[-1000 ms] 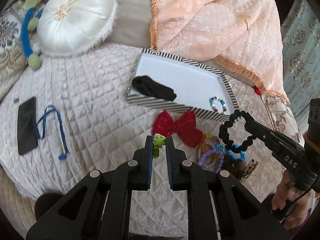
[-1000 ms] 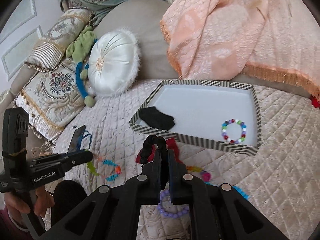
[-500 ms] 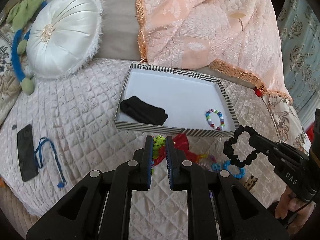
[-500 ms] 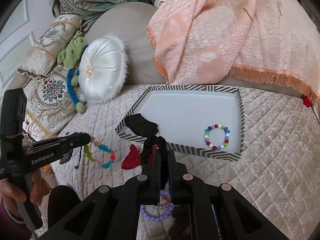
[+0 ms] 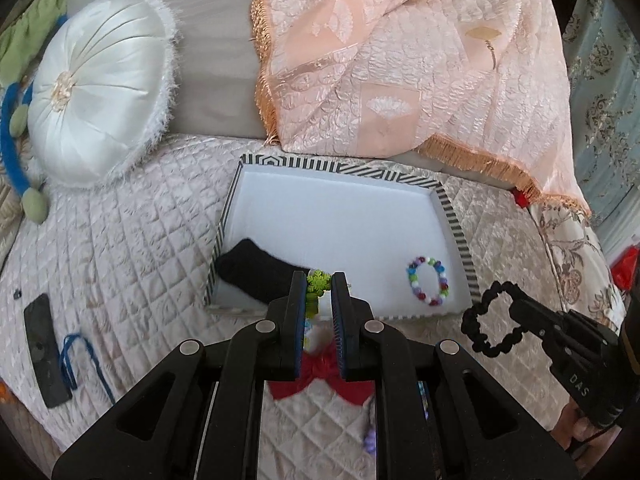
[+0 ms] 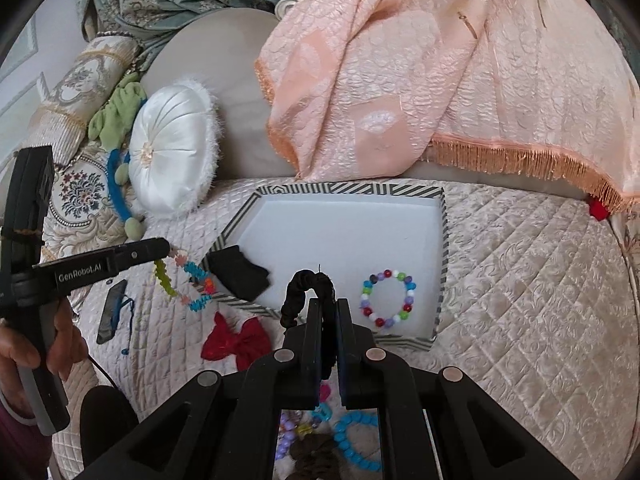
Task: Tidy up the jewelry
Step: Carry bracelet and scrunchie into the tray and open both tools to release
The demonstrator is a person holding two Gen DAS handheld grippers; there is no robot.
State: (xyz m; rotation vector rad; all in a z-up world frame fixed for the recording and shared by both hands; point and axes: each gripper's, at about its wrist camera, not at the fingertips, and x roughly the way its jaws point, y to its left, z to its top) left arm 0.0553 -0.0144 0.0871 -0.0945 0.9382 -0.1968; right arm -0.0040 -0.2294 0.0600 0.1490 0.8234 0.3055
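A striped-rimmed white tray (image 5: 454, 216) (image 6: 442, 240) lies on the quilted bed. In it are a black cloth item (image 5: 256, 270) (image 6: 240, 272) and a multicoloured bead bracelet (image 5: 428, 280) (image 6: 388, 298). My left gripper (image 5: 320, 284) is shut on a colourful flower-bead bracelet (image 5: 317, 282) (image 6: 184, 280), held over the tray's near left edge. My right gripper (image 6: 328, 304) is shut on a black bead bracelet (image 6: 308, 284) (image 5: 490, 324), held above the tray's near edge. A red bow (image 6: 236, 340) (image 5: 320, 376) lies in front of the tray.
Blue (image 6: 356, 436) and purple (image 6: 286, 436) bracelets lie on the quilt under my right gripper. A phone (image 5: 42, 344) and blue cord (image 5: 76, 360) lie at the left. A white round cushion (image 5: 96, 100) and a peach throw (image 5: 400, 60) are behind the tray.
Both grippers have moved forward toward the tray, each still holding its bracelet. The left now reaches over the tray's near edge.
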